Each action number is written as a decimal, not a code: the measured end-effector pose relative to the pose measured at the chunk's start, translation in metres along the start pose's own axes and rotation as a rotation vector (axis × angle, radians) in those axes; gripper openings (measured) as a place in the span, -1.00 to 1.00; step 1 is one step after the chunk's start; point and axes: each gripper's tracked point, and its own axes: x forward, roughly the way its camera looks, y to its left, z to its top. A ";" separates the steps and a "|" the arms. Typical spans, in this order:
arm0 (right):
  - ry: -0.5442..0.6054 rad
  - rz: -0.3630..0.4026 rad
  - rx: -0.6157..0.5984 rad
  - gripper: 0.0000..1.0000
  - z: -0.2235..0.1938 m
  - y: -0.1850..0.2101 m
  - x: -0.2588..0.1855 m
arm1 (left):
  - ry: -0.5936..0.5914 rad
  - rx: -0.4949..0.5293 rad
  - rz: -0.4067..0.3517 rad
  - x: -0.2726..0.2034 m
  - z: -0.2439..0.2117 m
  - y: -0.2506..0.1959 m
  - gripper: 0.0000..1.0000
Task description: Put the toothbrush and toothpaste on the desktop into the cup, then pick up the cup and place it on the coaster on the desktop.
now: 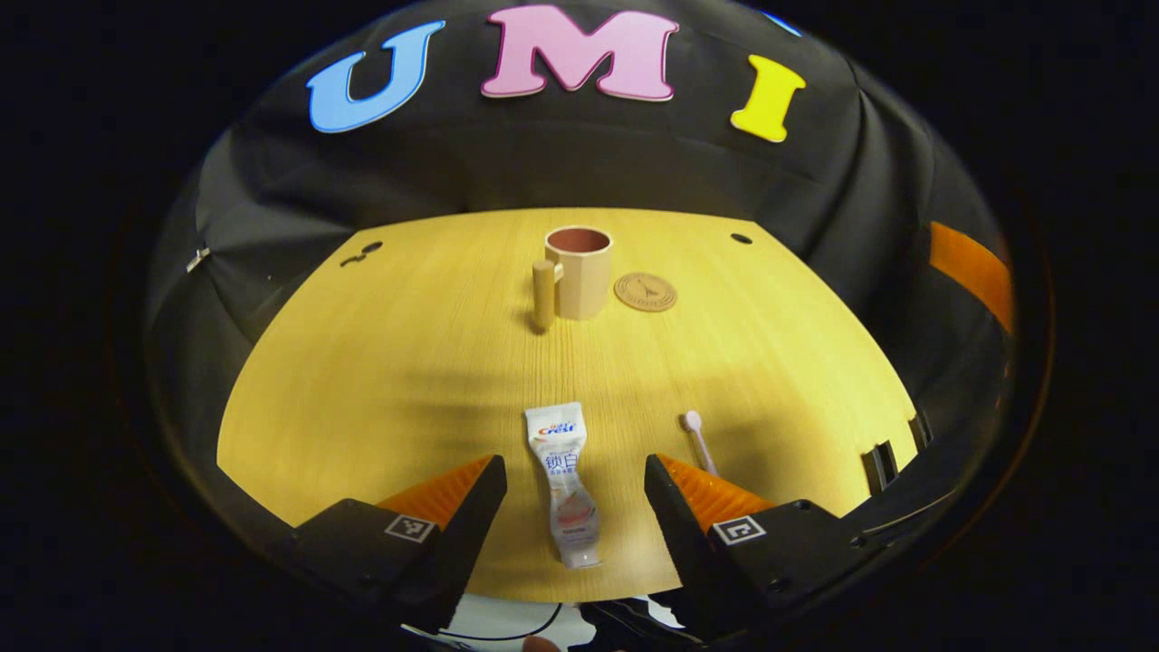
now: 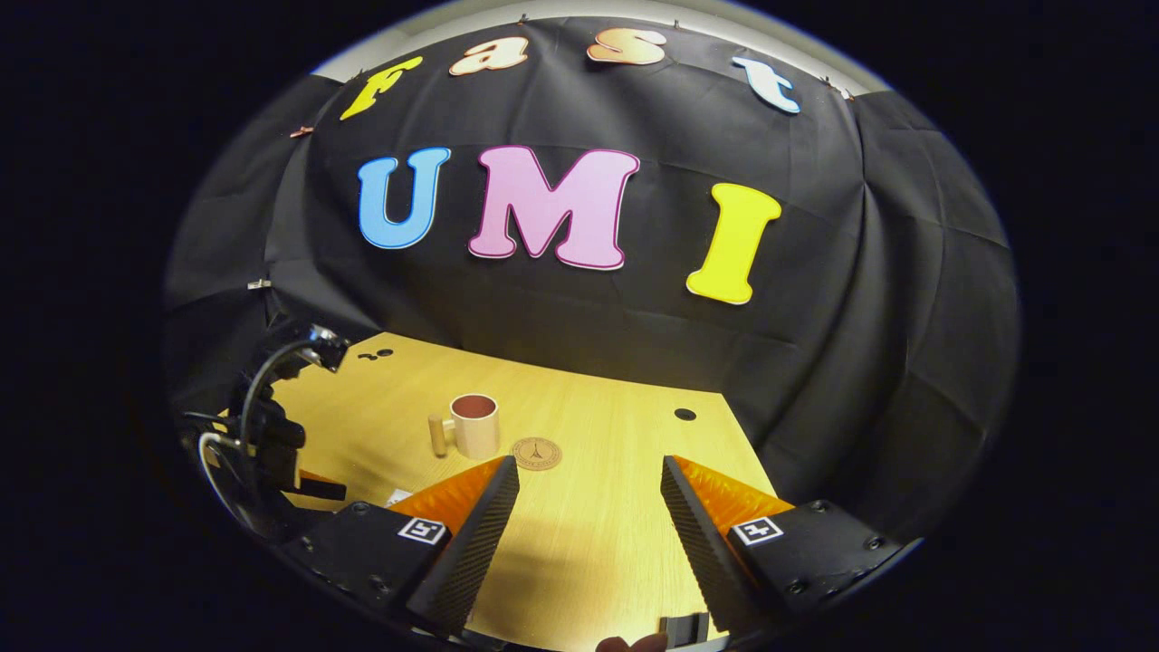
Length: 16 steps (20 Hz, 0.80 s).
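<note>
Left gripper view, left to right. The desktop (image 1: 407,362) is a light yellow wood-grain surface with a curved far edge; black cloth (image 1: 272,199) hangs behind it and down its sides. Near the far left corner sit two small dark holes (image 1: 360,254). At centre far stands the cup (image 1: 579,270), upright, mouth open, its cylindrical wooden handle (image 1: 543,294) on the left side. Just beside the cup on the right lies the round coaster (image 1: 646,292), flat and apart from the cup wall. A single dark hole (image 1: 742,239) marks the far right of the surface. An orange patch (image 1: 973,267) shows on the right wall.

Near edge: the left gripper (image 1: 575,489) is released, fingers spread wide. The toothpaste (image 1: 565,484) lies flat on the desktop between the fingers, touching neither, crimped end away from the camera and cap toward it. To the right lies the toothbrush (image 1: 696,436), its head pointing away; its handle passes behind the right-hand finger.

Right gripper view, left to right. The left gripper (image 2: 312,484) and its cables hover over the left edge of the desktop (image 2: 589,525). The cup (image 2: 475,426) stands further in, with the coaster (image 2: 536,453) just beside it and a dark hole (image 2: 685,415) well to the right. The right gripper (image 2: 589,503) is released, fingers wide apart above bare wood, holding nothing. Black cloth (image 2: 860,362) covers the rear and side walls.
</note>
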 end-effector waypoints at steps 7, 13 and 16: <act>0.044 -0.011 0.018 0.95 -0.009 -0.004 0.003 | 0.179 -0.027 0.081 0.050 -0.023 0.018 0.70; 0.069 -0.016 0.039 0.94 -0.013 -0.004 0.001 | 0.270 -0.031 0.104 0.068 -0.031 0.020 0.51; 0.080 -0.022 0.049 0.94 -0.014 -0.004 0.000 | 0.300 -0.046 0.089 0.069 -0.032 0.014 0.33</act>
